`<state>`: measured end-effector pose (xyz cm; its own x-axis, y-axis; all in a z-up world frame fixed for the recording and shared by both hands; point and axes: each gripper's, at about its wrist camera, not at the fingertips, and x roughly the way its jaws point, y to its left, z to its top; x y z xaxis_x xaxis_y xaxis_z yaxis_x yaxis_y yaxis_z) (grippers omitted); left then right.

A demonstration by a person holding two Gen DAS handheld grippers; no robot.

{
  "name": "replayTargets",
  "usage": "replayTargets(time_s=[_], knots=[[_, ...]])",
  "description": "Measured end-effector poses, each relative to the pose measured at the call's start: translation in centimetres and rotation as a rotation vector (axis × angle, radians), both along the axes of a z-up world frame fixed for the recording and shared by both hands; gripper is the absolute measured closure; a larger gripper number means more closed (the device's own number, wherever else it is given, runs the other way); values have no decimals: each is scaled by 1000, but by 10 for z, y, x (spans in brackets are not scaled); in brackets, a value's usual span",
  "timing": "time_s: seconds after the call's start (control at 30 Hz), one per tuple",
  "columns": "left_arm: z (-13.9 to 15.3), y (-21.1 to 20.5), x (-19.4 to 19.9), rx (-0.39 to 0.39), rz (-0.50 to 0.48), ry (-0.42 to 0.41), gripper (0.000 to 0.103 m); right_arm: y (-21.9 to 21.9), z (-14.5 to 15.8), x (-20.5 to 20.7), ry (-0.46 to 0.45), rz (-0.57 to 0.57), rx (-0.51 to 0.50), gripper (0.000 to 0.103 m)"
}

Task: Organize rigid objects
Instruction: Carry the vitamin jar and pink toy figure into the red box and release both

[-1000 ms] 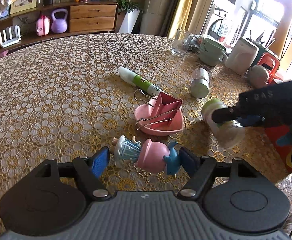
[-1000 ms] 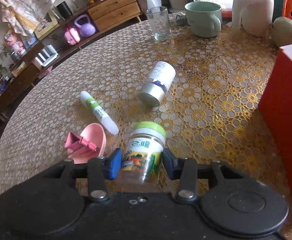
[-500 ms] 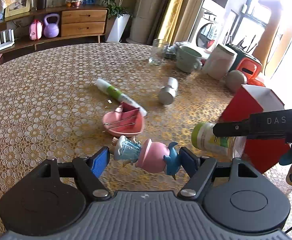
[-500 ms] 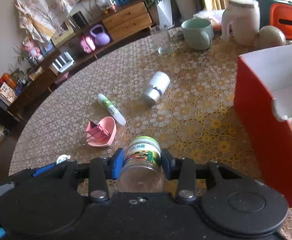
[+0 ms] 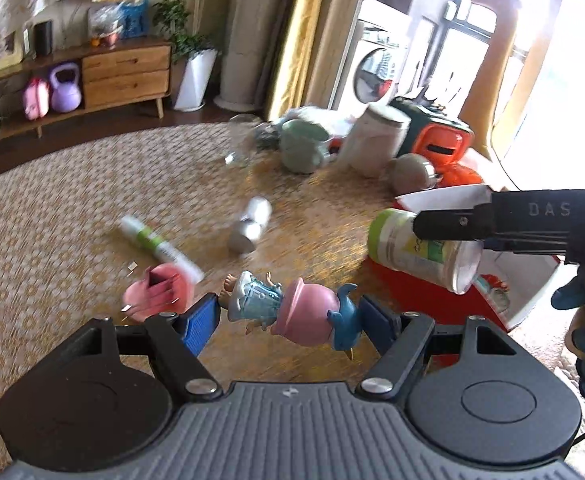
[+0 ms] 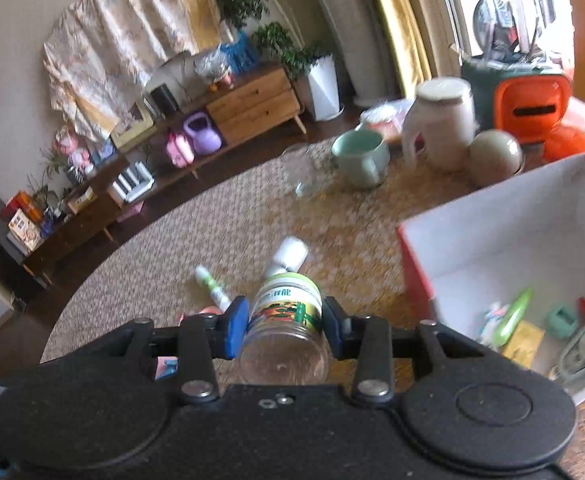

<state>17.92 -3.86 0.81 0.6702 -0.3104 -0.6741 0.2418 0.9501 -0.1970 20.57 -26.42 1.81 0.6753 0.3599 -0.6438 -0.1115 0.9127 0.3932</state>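
Left claw (image 5: pixel 290 314): clamped end to end on a toy figurine (image 5: pixel 288 310), pink and blue, held sideways in the air above the table (image 5: pixel 52 208).

Right claw (image 6: pixel 285 326): gripping a clear jar (image 6: pixel 286 320) with a green lid by its sides, lid pointing away, bottom toward the camera; lifted clear of the table, just beside the near corner of the red box (image 6: pixel 412 276).

Red box: white inside, open-topped, at the right part of the table; small items lying on its floor, much bare floor around them.

On the table, lying flat: white-and-green tube (image 5: pixel 156 244); small white bottle with silver cap (image 5: pixel 250 226), apart from the tube; pink dish (image 5: pixel 158 294) with a pink clip in it, touching the tube's near end.

Far edge of table: drinking glass (image 5: pixel 242 140), green mug (image 5: pixel 302 150), white jug (image 5: pixel 376 140), round grey-green object (image 5: pixel 410 172), crowded together.

Open room: broad bare cloth left of the tube, reaching the table's curved left edge; clear strip between the bottle and the box.
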Motion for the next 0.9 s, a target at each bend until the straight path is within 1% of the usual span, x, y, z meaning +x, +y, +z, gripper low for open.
replayTargets(time_s=[0.1, 0.23, 0.47, 0.67, 0.9], knots=[[11, -24, 3, 10, -34, -13, 27, -21, 7, -1, -20, -25, 4, 64], [19, -59, 9, 30, -82, -25, 27, -50, 13, -2, -39, -59, -4, 64], [23, -117, 21, 38, -158, -21, 27, -103, 10, -5, -28, -124, -56, 64], [13, -170, 32, 54, -238, 13, 27, -152, -7, -1, 9, -206, -76, 64], [-10, -220, 54, 83, -261, 82, 27, -190, -38, 11, 59, -261, -114, 64]])
